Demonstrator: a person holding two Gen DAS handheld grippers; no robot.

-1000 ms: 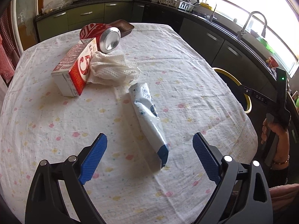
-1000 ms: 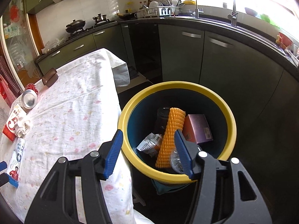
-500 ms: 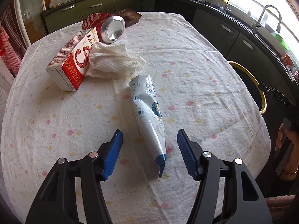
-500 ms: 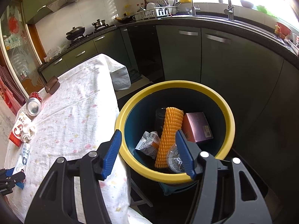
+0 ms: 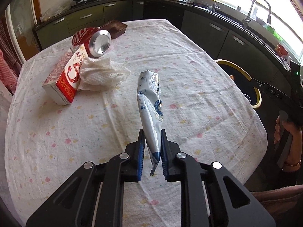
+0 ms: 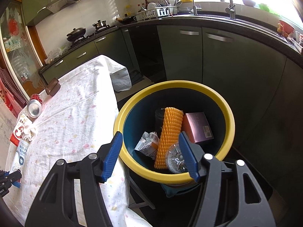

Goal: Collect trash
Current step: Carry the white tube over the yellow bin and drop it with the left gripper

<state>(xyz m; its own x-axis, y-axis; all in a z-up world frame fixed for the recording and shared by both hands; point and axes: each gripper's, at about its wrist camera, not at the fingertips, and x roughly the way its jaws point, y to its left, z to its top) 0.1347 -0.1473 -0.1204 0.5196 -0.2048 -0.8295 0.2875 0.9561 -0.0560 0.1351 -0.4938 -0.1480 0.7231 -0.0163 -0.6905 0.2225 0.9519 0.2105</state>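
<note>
While right tongs [image 6: 149,155] gape empty, left tongs [image 5: 151,149] pinch the pouch [image 5: 151,106], lengthwise pointing away.

The left gripper [image 5: 152,149] has its blue-padded jaws drawn close together — clamped on the lower end of a white-and-blue pouch [image 5: 151,109] that rises up and forward from between them, tilted slightly left. The right gripper [image 6: 149,153] is level, its jaws spread wide apart with nothing between the pads. In the left wrist view, the person's right hand [image 5: 286,141] — a bracelet at the wrist — wraps the right gripper's handle.
</note>
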